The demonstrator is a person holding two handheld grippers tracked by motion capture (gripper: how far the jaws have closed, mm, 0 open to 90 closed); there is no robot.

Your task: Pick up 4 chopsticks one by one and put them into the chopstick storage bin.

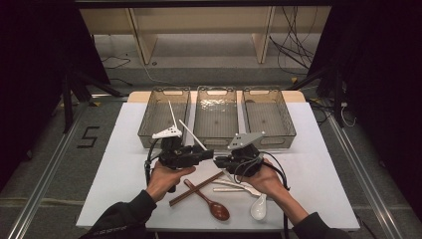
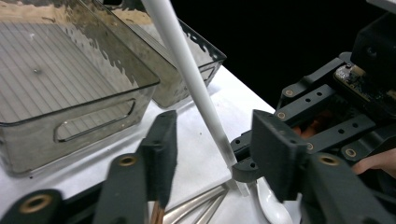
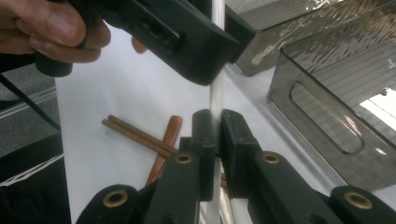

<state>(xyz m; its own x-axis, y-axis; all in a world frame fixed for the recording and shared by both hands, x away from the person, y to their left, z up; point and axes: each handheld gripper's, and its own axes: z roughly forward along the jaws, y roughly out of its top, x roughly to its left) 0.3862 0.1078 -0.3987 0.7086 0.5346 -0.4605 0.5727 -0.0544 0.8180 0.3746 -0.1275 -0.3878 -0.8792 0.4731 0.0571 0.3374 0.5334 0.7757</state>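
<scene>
Three smoky clear bins (image 1: 215,117) line the white worktop (image 1: 124,164) at 12 o'clock. Brown chopsticks (image 1: 195,189), a brown spoon (image 1: 209,201) and a white spoon (image 1: 259,206) lie at 6 o'clock. Dark curtains surround the floor. The right claw (image 3: 215,135) is clamped on a white chopstick (image 2: 187,70), raised near the worktop's middle; the left claw (image 2: 212,149) gapes wide around it.

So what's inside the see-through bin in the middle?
The middle bin looks empty, just its ribbed floor showing. Its front edge hides behind the tongs and the white chopstick they hold.
</scene>
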